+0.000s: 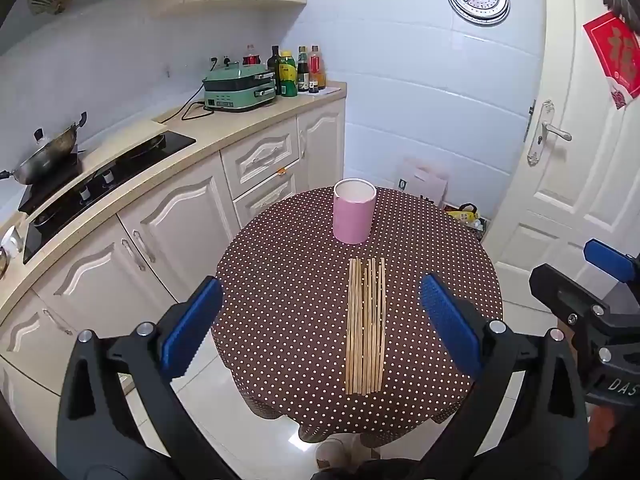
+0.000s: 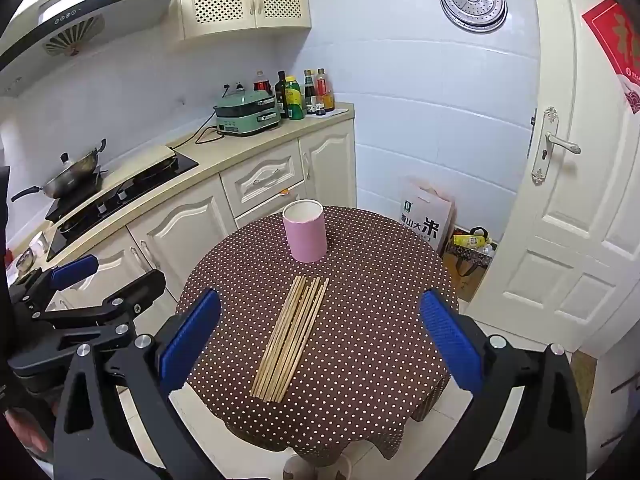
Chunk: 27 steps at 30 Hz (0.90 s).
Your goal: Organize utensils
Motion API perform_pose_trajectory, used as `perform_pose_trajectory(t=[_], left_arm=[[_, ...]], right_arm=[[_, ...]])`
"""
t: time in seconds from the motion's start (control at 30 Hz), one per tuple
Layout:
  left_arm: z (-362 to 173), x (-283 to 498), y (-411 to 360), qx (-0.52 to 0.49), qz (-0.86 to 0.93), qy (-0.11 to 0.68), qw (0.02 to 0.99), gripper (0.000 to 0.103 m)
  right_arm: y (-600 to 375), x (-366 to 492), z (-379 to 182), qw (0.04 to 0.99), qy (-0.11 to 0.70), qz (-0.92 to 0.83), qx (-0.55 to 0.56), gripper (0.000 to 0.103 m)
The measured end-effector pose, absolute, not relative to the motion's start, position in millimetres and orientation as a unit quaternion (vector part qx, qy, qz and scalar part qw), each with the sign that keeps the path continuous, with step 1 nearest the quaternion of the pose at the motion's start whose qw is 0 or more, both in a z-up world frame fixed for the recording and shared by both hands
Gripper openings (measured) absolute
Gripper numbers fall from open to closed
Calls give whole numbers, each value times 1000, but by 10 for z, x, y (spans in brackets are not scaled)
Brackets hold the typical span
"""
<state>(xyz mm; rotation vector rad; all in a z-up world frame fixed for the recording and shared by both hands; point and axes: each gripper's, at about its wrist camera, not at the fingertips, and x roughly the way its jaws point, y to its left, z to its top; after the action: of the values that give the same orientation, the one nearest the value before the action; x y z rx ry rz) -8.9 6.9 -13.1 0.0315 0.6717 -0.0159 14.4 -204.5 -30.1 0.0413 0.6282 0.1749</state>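
We log the bundle of pale wooden chopsticks (image 1: 365, 326) lying lengthwise at lower centre of frame toward the pink cylindrical holder (image 1: 354, 211), ahead of the left gripper (image 1: 320, 320) and right gripper (image 2: 320, 340), both spread wide and empty.

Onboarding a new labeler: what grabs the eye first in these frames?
A row of wooden chopsticks lies flat in the middle of the round table with its brown polka-dot cloth. Behind them an empty pink cup stands upright near the far edge. In the foreground the left gripper and right gripper hang above the table, jaws wide open, holding nothing.
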Motion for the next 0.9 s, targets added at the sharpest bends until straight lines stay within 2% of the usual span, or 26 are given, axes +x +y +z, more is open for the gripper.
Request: perform_pose_trajectory(t=[0.9], left_arm=[[-71,-99,37,25,-14,313,949,97]], right_arm=[[-2056,112,-198,954,290,81,15,96]])
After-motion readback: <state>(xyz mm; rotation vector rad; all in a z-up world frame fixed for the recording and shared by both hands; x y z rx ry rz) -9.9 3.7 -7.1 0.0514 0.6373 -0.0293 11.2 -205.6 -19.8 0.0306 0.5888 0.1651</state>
